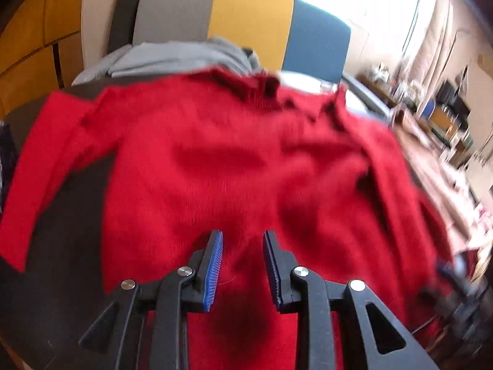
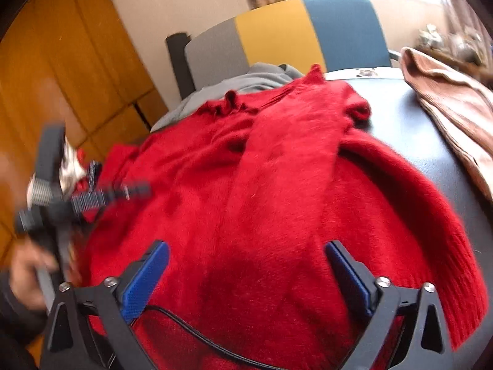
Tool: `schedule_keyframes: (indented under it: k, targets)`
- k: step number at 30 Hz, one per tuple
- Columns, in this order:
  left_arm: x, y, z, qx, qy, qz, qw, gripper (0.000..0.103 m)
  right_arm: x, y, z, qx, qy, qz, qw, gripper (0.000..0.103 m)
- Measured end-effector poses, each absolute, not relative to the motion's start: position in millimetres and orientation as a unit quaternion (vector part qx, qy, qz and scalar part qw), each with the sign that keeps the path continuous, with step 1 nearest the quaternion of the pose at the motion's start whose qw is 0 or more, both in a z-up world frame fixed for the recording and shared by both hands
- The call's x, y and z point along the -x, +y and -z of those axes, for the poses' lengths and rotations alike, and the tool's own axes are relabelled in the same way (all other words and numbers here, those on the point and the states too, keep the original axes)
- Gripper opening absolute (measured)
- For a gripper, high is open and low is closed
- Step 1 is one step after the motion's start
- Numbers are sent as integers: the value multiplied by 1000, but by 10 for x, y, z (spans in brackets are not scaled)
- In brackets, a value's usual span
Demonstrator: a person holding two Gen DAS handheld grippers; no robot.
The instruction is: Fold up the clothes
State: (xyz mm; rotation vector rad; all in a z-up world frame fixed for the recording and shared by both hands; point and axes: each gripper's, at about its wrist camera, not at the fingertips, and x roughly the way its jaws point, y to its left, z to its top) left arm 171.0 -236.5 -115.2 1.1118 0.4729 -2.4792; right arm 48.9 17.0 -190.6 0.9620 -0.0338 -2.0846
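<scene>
In the left wrist view the left claw (image 1: 242, 269) sits low in the middle of the frame, its blue pads parted by a narrow gap with nothing between them; it grips nothing and hangs just above the red sweater (image 1: 215, 166); the sweater lies face-flat across the dark table (image 1: 61, 293), filling the centre of the frame, one sleeve stretched out toward the lower left, the other lying over the body at the right; a grey garment (image 1: 172, 57) lies behind it at the upper middle, in front of a chair back in grey, yellow and blue (image 1: 249, 12).

In the right wrist view the right claw (image 2: 246, 277) stands wide open at the bottom of the frame, empty, over the lower part of the sweater; a sleeve (image 2: 292, 141) is laid diagonally over the chest, from the upper right toward the centre; the left claw shows blurred at the left edge; a tan cloth (image 2: 453, 108) lies at the upper right.

As a judgement, the fold is early: one sleeve is in, while the other sleeve and the folding of the body remain.
</scene>
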Motion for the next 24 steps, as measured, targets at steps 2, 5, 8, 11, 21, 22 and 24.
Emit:
schedule_keyframes:
  k: [2, 5, 8, 11, 21, 22, 24]
  targets:
    - [-1752, -2298, 1176, -389, 140, 890, 192, 28, -478, 200, 1909, -385, -12, 829, 406, 85]
    - [-1804, -2215, 1205, -382, 103, 898, 192, 28, -489, 211, 1902, -386, 2, 834, 395, 60]
    - [-1800, -2209, 1204, -384, 94, 899, 188, 29, -495, 203, 1897, -385, 24, 840, 381, 41]
    - [-1796, -2202, 1203, -386, 86, 900, 184, 29, -482, 205, 1857, -388, 40, 834, 390, 27]
    - [-1803, -2408, 1194, -408, 78, 896, 156, 38, 116, 634, 1331, -321, 124, 900, 266, 22]
    - [-1807, -2443, 1194, -409, 78, 896, 155, 39, 232, 743, 1264, -315, 128, 908, 244, 22]
    - [-1815, -2510, 1197, -413, 76, 894, 156, 39, 454, 981, 1102, -304, 125, 923, 202, 21]
